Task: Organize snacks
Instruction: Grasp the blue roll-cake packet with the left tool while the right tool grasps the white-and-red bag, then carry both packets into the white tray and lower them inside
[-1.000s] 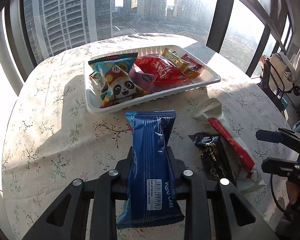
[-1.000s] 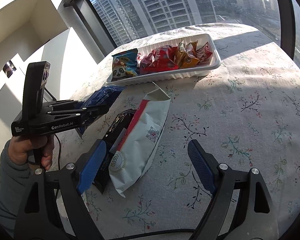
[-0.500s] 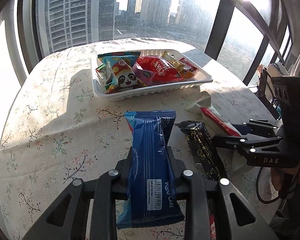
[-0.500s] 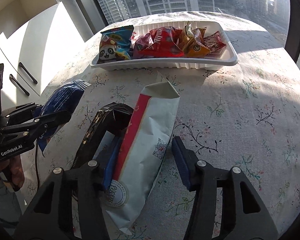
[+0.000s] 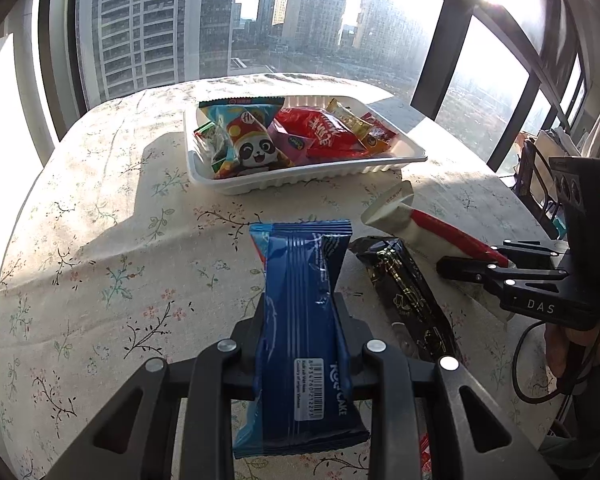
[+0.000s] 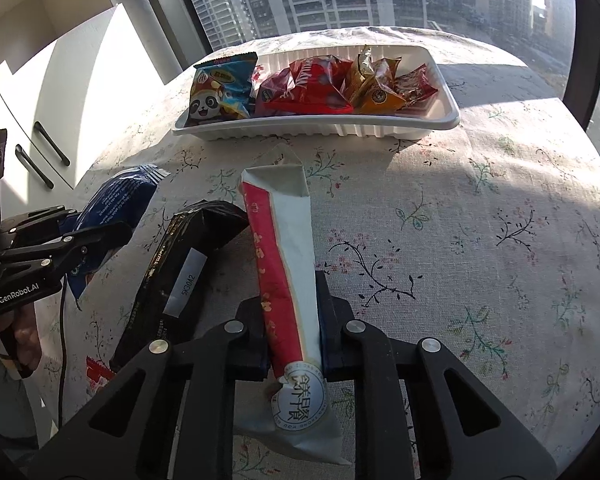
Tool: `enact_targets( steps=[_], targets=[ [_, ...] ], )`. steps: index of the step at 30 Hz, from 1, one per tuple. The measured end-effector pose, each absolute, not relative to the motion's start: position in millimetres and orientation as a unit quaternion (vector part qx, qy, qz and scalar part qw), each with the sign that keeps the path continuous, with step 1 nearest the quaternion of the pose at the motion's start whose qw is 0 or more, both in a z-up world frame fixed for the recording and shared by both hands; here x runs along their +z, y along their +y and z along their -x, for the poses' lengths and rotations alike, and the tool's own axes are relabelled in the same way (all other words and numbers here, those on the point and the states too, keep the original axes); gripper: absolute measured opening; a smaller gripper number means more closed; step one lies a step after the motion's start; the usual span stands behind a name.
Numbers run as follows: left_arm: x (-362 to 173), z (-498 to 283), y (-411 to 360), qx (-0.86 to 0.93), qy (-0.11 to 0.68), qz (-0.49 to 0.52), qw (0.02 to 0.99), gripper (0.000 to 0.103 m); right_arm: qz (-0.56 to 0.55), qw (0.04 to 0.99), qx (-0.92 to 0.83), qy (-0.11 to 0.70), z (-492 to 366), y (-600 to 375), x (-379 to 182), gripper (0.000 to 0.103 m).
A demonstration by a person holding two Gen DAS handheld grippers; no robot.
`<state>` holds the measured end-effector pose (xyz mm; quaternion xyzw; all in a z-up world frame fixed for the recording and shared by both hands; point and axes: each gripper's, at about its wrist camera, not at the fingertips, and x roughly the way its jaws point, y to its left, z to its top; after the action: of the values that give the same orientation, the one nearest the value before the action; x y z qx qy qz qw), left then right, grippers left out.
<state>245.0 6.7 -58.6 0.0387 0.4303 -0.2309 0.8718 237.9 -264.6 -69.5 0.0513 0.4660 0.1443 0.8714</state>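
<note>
My left gripper (image 5: 300, 316) is shut on a blue cake packet (image 5: 300, 320), held above the floral tablecloth; the same packet (image 6: 112, 204) shows in the right wrist view. My right gripper (image 6: 292, 304) is shut on a white and red snack bag (image 6: 284, 248), which sticks forward between the pads and still lies low over the table. That bag (image 5: 420, 224) also appears in the left wrist view, pinched by the right gripper (image 5: 460, 264). A black snack packet (image 6: 180, 264) lies on the cloth between the two grippers. A white tray (image 5: 300, 180) at the far side holds several snack packets.
The round table (image 6: 480, 220) has a floral cloth and drops off at its edges. Tall windows stand behind the tray (image 6: 452, 120). White cabinets (image 6: 40, 140) are at the left, and a person's hand (image 6: 16, 332) grips the left tool.
My right gripper moved in over the white and red bag and its jaws went from wide apart to closed on it. The left gripper kept its hold on the blue packet.
</note>
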Motion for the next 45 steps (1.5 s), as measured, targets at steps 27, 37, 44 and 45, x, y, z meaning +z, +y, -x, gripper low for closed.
enact_targets(
  steps=[27, 37, 44, 45],
  targets=[
    [-7.0, -365.2, -10.1, -0.189, 0.379, -0.019, 0.906, 0.028, -0.140, 0.911, 0.124, 0.368, -332.2, -335.0, 19.3, 0.015],
    [-26.9, -413.9, -41.6, -0.179, 0.394, -0.032, 0.901, 0.029, -0.113, 0.902, 0.110, 0.403, -413.4, -312.5, -10.4, 0.015],
    [-38.5, -433.5, -50.0, -0.164, 0.398, -0.043, 0.902, 0.029, -0.104, 0.899, 0.086, 0.417, -434.8, -311.3, -32.5, 0.015],
    [-40.1, -437.3, -51.6, -0.162, 0.398, -0.044, 0.902, 0.029, -0.107, 0.899, 0.084, 0.417, -435.3, -312.8, -33.7, 0.015]
  ],
)
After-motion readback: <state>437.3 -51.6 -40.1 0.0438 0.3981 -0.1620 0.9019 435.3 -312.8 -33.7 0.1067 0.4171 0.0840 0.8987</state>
